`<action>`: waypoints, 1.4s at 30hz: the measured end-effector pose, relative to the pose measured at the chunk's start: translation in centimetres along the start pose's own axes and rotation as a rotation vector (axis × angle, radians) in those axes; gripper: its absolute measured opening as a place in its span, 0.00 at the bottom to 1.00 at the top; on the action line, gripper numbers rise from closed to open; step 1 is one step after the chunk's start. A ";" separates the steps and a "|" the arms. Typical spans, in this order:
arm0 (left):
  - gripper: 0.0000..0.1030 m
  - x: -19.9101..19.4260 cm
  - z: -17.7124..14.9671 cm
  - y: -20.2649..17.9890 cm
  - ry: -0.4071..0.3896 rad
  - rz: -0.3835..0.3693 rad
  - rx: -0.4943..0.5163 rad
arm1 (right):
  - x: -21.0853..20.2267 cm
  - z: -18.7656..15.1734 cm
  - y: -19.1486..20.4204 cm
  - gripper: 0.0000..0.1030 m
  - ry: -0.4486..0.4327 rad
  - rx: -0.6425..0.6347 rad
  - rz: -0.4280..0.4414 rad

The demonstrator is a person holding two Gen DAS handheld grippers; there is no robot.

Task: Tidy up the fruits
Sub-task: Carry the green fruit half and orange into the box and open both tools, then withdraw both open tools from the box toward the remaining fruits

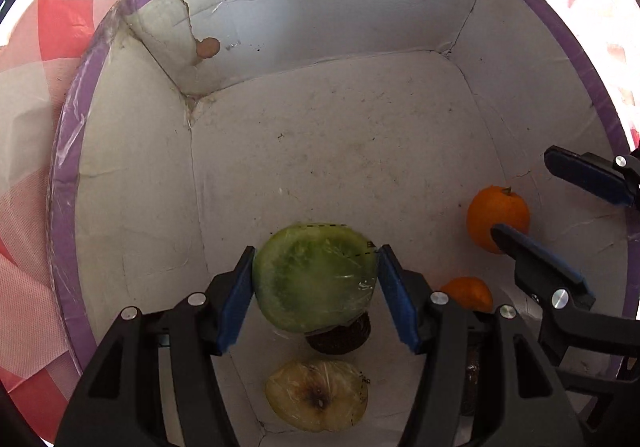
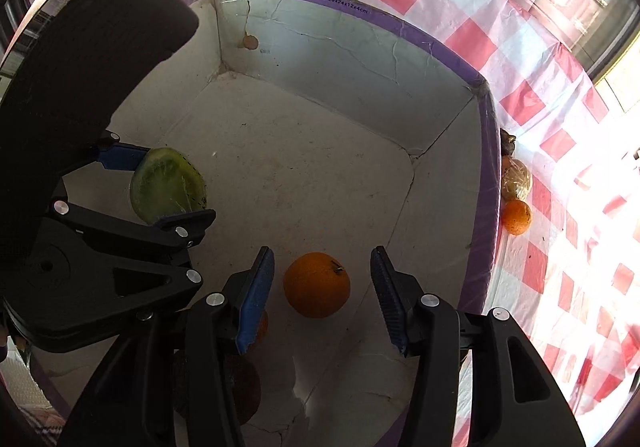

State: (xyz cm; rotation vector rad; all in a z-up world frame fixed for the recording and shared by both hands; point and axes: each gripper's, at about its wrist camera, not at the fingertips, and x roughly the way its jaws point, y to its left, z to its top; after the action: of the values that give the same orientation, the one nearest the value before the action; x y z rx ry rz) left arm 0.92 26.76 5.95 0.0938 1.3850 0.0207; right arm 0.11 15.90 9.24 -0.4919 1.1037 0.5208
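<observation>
— What is sitting nearest the lens?
— The left gripper, its jaws pinching a wrapped green fruit slice inside the white box; a pale wrapped half is lying just below.

— And on the right?
— The right gripper is hovering with jaws spread around an orange on the box floor, not touching it. More fruit is waiting on the checked bench outside the right wall.
</observation>
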 end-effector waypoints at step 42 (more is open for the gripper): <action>0.98 -18.1 2.9 -16.1 -0.662 -0.139 -0.238 | 4.0 -8.5 -23.2 0.73 -0.163 0.327 0.073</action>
State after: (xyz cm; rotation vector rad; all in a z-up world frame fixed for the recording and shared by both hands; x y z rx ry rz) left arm -0.25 9.26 22.96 -0.1831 0.7169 0.0350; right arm 9.89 -6.75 5.06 -0.1218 1.0282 0.4250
